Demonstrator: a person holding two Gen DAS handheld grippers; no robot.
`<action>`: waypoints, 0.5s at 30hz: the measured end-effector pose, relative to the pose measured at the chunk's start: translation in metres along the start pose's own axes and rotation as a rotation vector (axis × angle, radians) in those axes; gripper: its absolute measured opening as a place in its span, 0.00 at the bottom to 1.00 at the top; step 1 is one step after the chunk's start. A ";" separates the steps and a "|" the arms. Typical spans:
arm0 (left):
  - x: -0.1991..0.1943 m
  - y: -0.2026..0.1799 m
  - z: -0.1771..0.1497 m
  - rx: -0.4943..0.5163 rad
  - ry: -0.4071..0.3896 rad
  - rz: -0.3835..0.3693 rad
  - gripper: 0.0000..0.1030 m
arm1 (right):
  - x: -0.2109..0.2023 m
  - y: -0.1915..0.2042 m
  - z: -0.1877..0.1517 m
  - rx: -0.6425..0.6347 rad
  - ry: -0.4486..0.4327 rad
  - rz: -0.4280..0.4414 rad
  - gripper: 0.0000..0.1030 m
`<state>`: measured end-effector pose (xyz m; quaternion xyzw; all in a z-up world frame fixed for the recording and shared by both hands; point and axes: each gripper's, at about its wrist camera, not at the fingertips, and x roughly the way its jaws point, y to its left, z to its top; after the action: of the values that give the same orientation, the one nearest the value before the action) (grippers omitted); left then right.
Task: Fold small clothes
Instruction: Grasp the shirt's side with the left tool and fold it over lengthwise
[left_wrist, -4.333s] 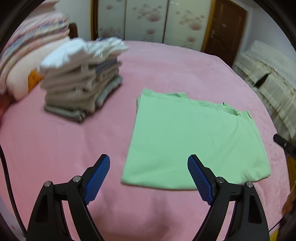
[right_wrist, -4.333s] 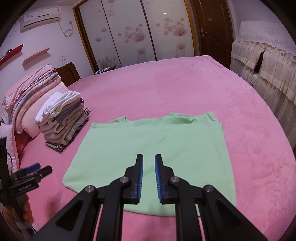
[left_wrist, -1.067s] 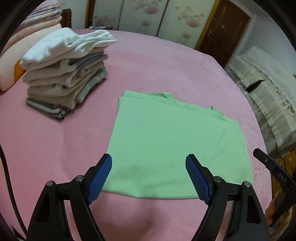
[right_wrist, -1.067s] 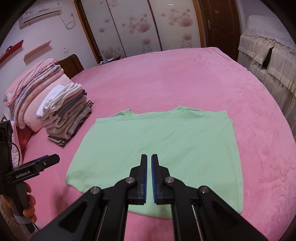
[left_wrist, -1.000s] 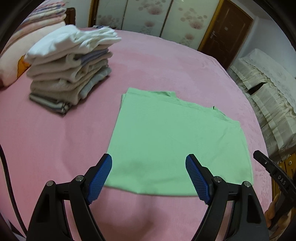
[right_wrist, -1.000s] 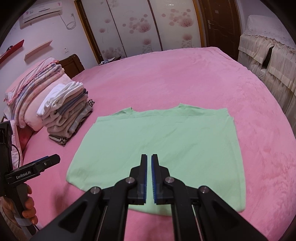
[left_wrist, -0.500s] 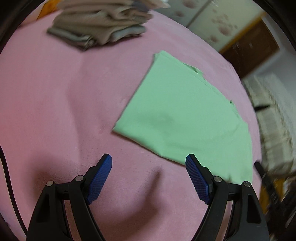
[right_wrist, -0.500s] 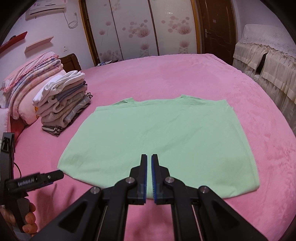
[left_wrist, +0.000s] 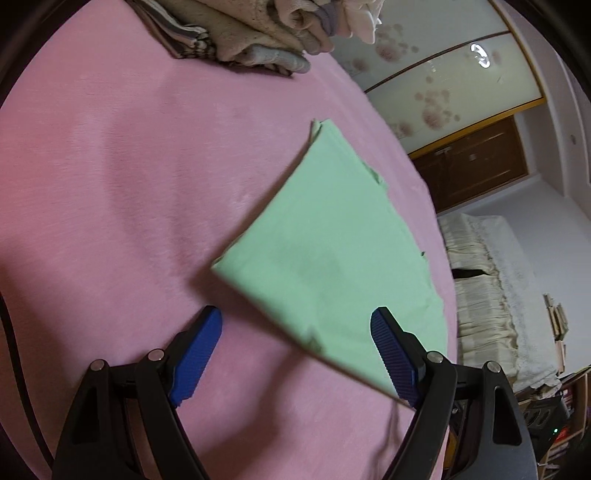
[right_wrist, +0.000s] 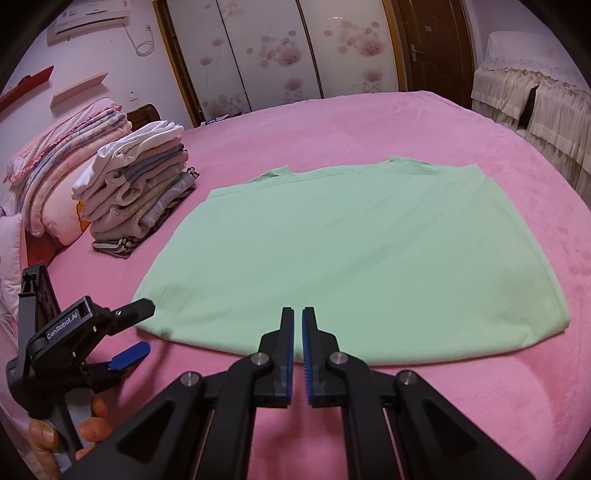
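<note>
Your left gripper (left_wrist: 295, 325) has its jaws spread wide with nothing between them, its 2 blue pads (left_wrist: 391, 354) held low over the near left corner of the green garment (right_wrist: 351, 258). In the right wrist view you can see that same gripper at the lower left, gripped by your hand (right_wrist: 66, 432), its tips just beside the garment's corner. Whether a tip touches the cloth cannot be told.

Your right gripper (right_wrist: 297, 314) has its jaws nearly together, with only a thin gap and nothing in it. It points down at the garment's near hem, close to the middle.

The green garment lies flat and spread on the pink bedcover (right_wrist: 406, 122), neckline on the far side. A stack of folded clothes (right_wrist: 136, 192) stands well apart to its left, beside the folded quilts (right_wrist: 62, 147).
</note>
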<state>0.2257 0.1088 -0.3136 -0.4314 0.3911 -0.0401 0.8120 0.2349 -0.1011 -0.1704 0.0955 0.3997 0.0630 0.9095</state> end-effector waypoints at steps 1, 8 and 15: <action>0.003 0.000 0.001 -0.001 -0.010 -0.014 0.79 | 0.001 0.000 -0.001 0.002 0.000 -0.002 0.04; 0.024 -0.014 0.009 0.014 -0.065 -0.069 0.79 | 0.009 -0.002 -0.003 -0.004 -0.004 -0.021 0.04; 0.041 -0.029 0.024 0.021 -0.117 -0.036 0.65 | 0.017 -0.001 -0.002 -0.023 -0.014 -0.053 0.04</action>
<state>0.2781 0.0903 -0.3090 -0.4316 0.3347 -0.0333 0.8370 0.2450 -0.0990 -0.1840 0.0750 0.3949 0.0426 0.9147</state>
